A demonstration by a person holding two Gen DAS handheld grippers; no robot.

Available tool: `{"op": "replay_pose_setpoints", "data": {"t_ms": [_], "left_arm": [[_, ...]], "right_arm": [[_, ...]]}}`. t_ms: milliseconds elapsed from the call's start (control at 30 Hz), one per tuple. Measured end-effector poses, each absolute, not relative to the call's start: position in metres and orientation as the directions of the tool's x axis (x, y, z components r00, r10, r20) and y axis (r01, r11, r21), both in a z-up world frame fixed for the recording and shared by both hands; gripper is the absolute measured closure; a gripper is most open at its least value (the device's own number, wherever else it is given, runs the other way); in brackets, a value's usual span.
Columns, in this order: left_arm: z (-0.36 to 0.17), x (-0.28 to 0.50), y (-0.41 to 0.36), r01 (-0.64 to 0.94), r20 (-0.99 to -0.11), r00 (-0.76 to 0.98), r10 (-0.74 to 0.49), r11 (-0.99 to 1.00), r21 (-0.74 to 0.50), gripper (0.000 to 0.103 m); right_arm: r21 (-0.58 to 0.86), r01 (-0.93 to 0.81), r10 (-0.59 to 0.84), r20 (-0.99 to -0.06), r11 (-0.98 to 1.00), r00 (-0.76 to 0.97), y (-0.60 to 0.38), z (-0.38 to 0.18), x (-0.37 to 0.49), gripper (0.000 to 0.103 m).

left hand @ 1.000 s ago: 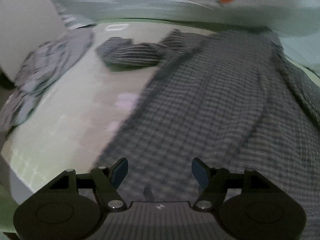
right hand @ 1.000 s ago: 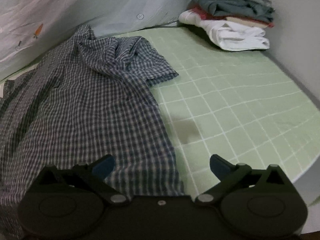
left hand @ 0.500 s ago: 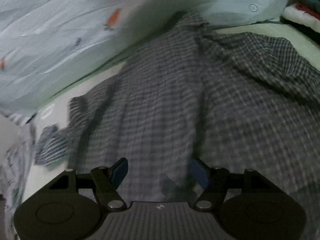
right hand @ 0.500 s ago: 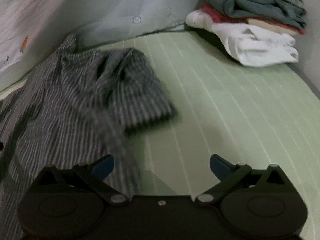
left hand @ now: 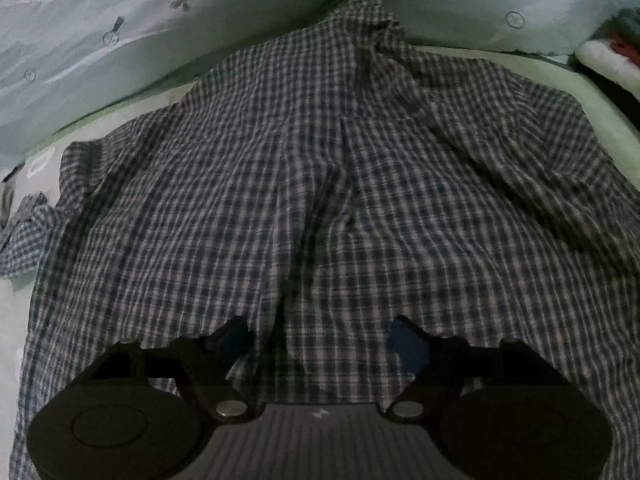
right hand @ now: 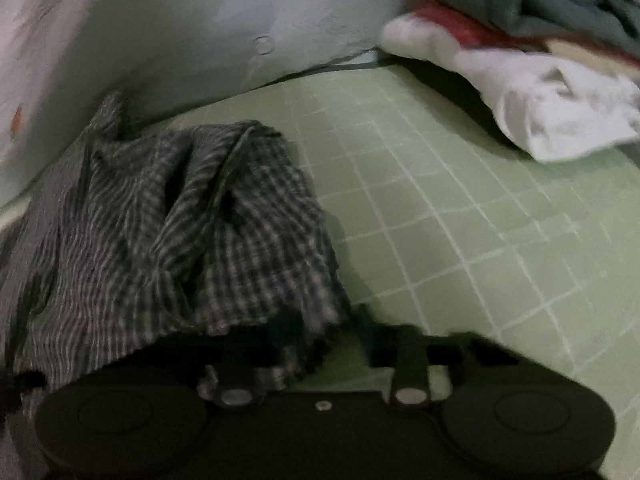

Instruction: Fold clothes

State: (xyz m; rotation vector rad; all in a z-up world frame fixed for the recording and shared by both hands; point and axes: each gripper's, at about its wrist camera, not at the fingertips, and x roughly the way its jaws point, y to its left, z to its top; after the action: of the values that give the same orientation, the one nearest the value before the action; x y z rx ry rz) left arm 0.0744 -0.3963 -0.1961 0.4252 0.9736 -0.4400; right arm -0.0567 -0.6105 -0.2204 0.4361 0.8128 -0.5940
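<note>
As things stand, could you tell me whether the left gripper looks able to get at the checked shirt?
Probably yes. The left gripper hangs with fingers spread wide directly over the checked shirt, which lies spread across the bed beneath it. Nothing sits between them, so the cloth looks free to pinch.

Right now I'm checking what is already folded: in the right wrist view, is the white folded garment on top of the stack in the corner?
No, the white folded garment lies at the bottom, under red and grey-green clothes.

Home bedrm: bed w/ green grid sheet (right hand: pixel 460 216), folded clothes stack (right hand: pixel 532 60).
</note>
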Motion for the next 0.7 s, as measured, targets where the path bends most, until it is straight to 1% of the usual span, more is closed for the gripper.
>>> {"op": "replay_pose_setpoints", "data": {"t_ms": [100, 167, 267, 400, 533, 567, 667, 700], "left_arm": [[-0.196, 0.074, -0.393, 0.527, -0.858, 0.486, -0.167, 0.839, 0.135, 0.018], [-0.197, 0.073, -0.391, 0.523, -0.858, 0.484, -0.169, 0.843, 0.128, 0.018], [-0.198, 0.074, -0.392, 0.528, -0.861, 0.477, -0.174, 0.840, 0.122, 0.016], [-0.199, 0.073, -0.387, 0.516, -0.867, 0.467, -0.174, 0.850, 0.108, 0.013], [-0.200, 0.074, -0.383, 0.505, -0.873, 0.456, -0.173, 0.858, 0.094, 0.009], [-0.201, 0.074, -0.383, 0.502, -0.873, 0.456, -0.170, 0.859, 0.096, 0.008], [-0.201, 0.075, -0.382, 0.494, -0.874, 0.457, -0.164, 0.864, 0.097, 0.006], [-0.201, 0.075, -0.382, 0.491, -0.874, 0.458, -0.162, 0.866, 0.097, 0.006]], "right_arm": [[0.051, 0.688, -0.430, -0.746, 0.724, 0.508, -0.615, -0.207, -0.074, 0.095], [-0.025, 0.744, -0.539, -0.706, 0.667, 0.460, -0.621, -0.192, -0.094, 0.095], [-0.098, 0.821, -0.672, -0.632, 0.563, 0.386, -0.635, -0.166, -0.130, 0.095], [-0.108, 0.891, -0.743, -0.601, 0.441, 0.295, -0.659, -0.153, -0.172, 0.095], [-0.098, 0.931, -0.769, -0.596, 0.353, 0.229, -0.674, -0.155, -0.204, 0.094], [-0.093, 0.936, -0.766, -0.605, 0.339, 0.217, -0.677, -0.158, -0.209, 0.092], [-0.066, 0.950, -0.698, -0.694, 0.305, 0.176, -0.689, -0.176, -0.217, 0.078], [-0.018, 0.957, -0.681, -0.707, 0.288, 0.192, -0.688, -0.179, -0.223, 0.067]]}}
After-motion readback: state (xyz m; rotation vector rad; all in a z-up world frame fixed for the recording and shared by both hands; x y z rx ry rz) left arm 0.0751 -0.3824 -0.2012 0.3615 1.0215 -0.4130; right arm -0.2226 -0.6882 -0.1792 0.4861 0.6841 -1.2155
